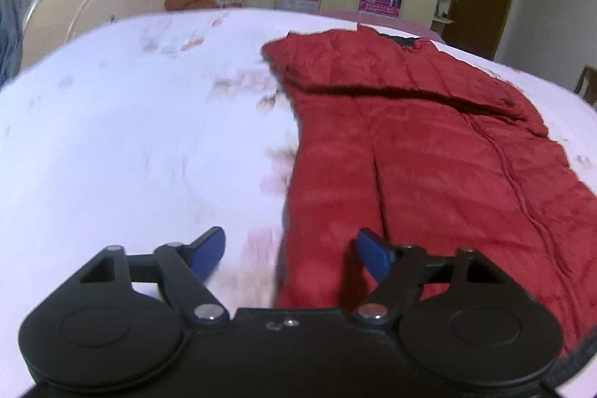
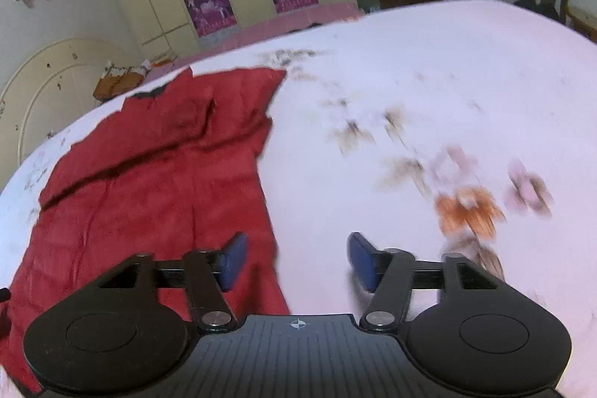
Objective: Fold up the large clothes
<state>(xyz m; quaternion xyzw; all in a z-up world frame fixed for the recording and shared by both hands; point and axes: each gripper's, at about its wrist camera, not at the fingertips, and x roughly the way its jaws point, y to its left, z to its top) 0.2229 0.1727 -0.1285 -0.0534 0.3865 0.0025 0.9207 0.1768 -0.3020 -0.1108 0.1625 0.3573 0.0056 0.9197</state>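
The red padded coat (image 1: 429,152) lies flat on the bed (image 1: 130,137), its sleeves already laid in over the body — the fold looks partly done. In the left wrist view it spreads from 12 to 4 o'clock; in the right wrist view, from 8 to 11 o'clock. The left tool (image 1: 293,254) stands wide and empty over the coat's left edge; the right tool (image 2: 296,262) stands wide and empty over its right edge. Next move, I judge: take the near hem at both sides and carry it toward the collar. No containers are in view.
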